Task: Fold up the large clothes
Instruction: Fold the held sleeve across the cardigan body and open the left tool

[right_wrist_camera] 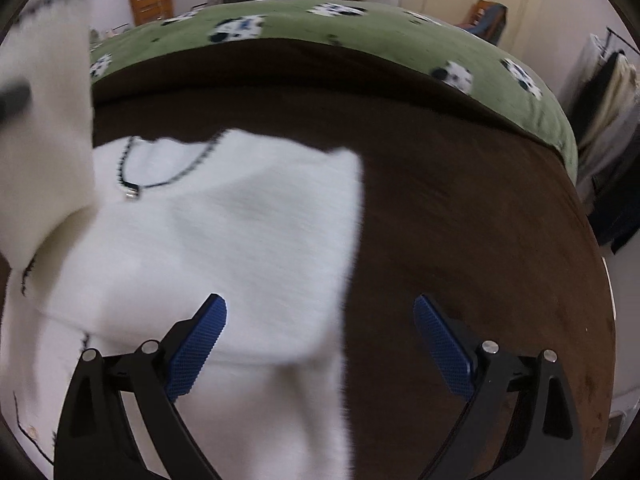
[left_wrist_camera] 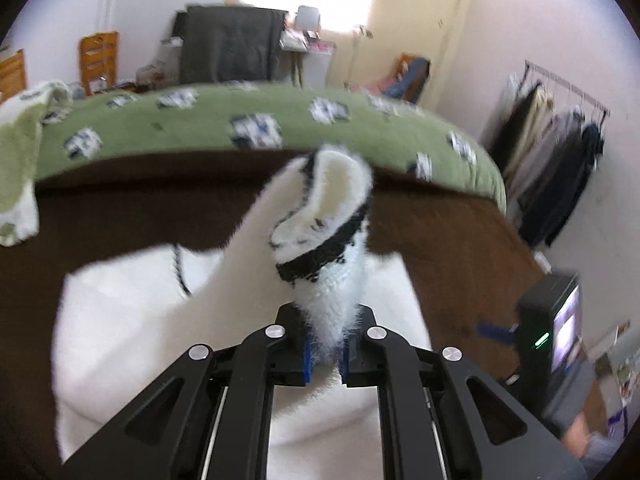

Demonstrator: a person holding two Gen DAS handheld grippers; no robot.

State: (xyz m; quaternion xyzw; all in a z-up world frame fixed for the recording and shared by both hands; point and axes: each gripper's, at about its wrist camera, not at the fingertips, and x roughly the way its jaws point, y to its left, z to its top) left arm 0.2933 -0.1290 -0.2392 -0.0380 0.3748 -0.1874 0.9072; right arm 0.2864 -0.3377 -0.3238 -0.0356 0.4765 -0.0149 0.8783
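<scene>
Item: white fuzzy sweater (right_wrist_camera: 240,240), black-trimmed at neck and cuff, lying spread on a brown blanket (right_wrist_camera: 460,220) over the bed; a green cow-print cover (left_wrist_camera: 200,128) lies beyond it.

Step in hand, as judged: folding a sleeve across the body. The left claw (left_wrist_camera: 329,350) is pressed together on the sleeve (left_wrist_camera: 320,240) near its cuff, the cuff standing up above the pads. The right claw (right_wrist_camera: 320,344) is spread wide and holds nothing; it hangs over the sweater's right edge, one pad above knit, the other above blanket.

Next move calls for: laying the sleeve flat over the torso without dragging the body askew, the free claw steadying or taking the hem.

Surroundings: clothes rail (left_wrist_camera: 560,152) with hanging garments at right; wooden chair (left_wrist_camera: 98,60) and dark draped cloth (left_wrist_camera: 230,46) by the far wall; a green-and-white cloth (left_wrist_camera: 20,152) at the left.

Obstructions: none on the blanket near the sweater. Both views are blurred.
</scene>
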